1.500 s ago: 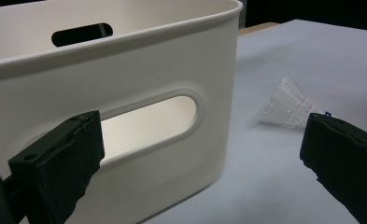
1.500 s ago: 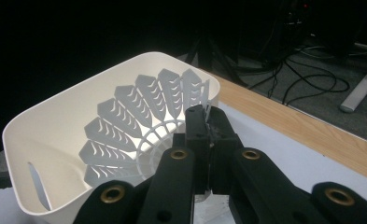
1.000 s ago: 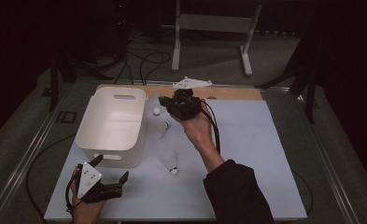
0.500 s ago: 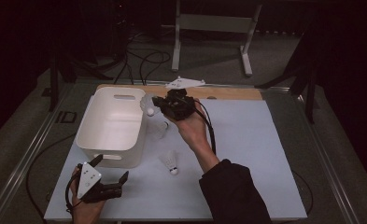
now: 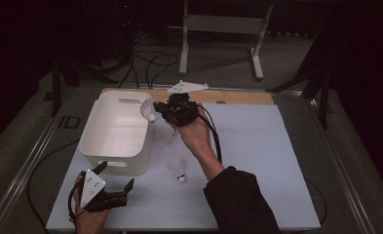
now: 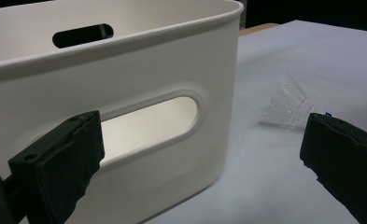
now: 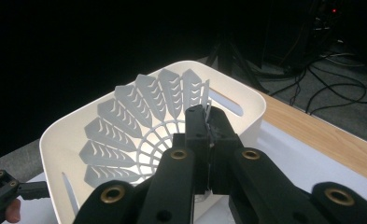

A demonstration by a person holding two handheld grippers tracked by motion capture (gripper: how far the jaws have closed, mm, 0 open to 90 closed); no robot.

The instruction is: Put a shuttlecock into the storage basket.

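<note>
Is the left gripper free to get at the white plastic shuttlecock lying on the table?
Probably yes: the left gripper is open, and bare table lies between it and the white plastic shuttlecock beside the white plastic bin.

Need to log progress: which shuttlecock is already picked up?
The shuttlecock clamped in the right gripper, over the white bin rim. The other shuttlecock lies on the table mat beside the bin, untouched.

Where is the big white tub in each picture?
High view: white tub left of middle, on the table.
Left gripper view: its near wall on the left.
Right gripper view: behind the held shuttlecock, at centre.
Shared landmark: the tub's handle slot.
</note>
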